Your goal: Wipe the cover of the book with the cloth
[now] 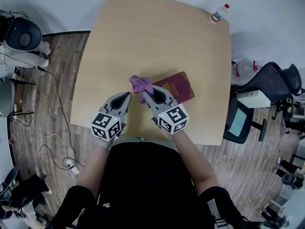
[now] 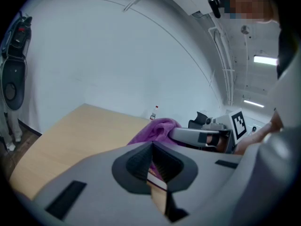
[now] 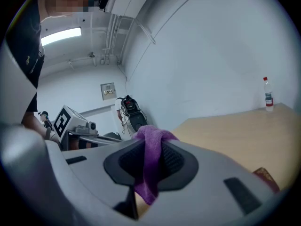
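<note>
One broad counter (image 1: 143,32) of pale wood with rounded corners fills the middle of the room, standing on a floor (image 1: 52,94) of grey-brown planks where thin cables trail off to the left. To the right of it sits a black office chair (image 1: 274,80), clear of the counter's edge. A person in a black top stands at the near side with a grey two-jaw tool in each hand, each carrying a cube of black-and-white square markers. On the near right part of the counter a thin maroon book (image 1: 178,86) lies flat and askew, its cover facing up. The right tool (image 1: 145,97) reaches to the book's left corner, its jaws closed on a bunched purple cloth (image 1: 141,84); a fold of the cloth loops over the top of the jaws and a tail hangs down between them. The bunch sits at the book's left corner, though I cannot tell whether it presses on the cover. The left tool (image 1: 127,96) is just beside the right one, over bare wood left of the book, its jaws drawn together with nothing between them. Far across the counter, at its back right corner, a small clear plastic bottle with a red cap (image 1: 218,14) stands upright, well apart from everything else.
</note>
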Motion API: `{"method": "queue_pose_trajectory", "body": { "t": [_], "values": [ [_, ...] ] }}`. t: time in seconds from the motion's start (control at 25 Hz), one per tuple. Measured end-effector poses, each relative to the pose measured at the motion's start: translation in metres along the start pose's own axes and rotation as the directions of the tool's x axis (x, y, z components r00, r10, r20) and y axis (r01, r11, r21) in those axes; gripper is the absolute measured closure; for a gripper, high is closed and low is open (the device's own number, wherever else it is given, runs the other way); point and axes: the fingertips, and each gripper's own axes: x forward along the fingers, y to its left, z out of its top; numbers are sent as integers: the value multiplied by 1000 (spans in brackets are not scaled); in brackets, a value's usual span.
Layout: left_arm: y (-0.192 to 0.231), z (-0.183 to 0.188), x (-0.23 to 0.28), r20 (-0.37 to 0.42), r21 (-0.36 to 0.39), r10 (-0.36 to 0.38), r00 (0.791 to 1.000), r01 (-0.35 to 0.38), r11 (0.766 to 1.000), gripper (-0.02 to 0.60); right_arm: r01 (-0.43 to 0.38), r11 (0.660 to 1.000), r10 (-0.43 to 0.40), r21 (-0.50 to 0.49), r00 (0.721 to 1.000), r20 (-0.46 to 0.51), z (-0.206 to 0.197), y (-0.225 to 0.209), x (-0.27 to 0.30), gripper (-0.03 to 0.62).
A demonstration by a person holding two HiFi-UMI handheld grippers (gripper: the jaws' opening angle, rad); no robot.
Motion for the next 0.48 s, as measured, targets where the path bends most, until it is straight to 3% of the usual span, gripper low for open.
{"method": "queue_pose_trajectory", "body": {
  "t": [0.48],
  "values": [
    [-82,82,17,93,114,-171,981,160,981,562,183,983,-180,-25,979,92,87,-23,-124,517]
  ]
}}
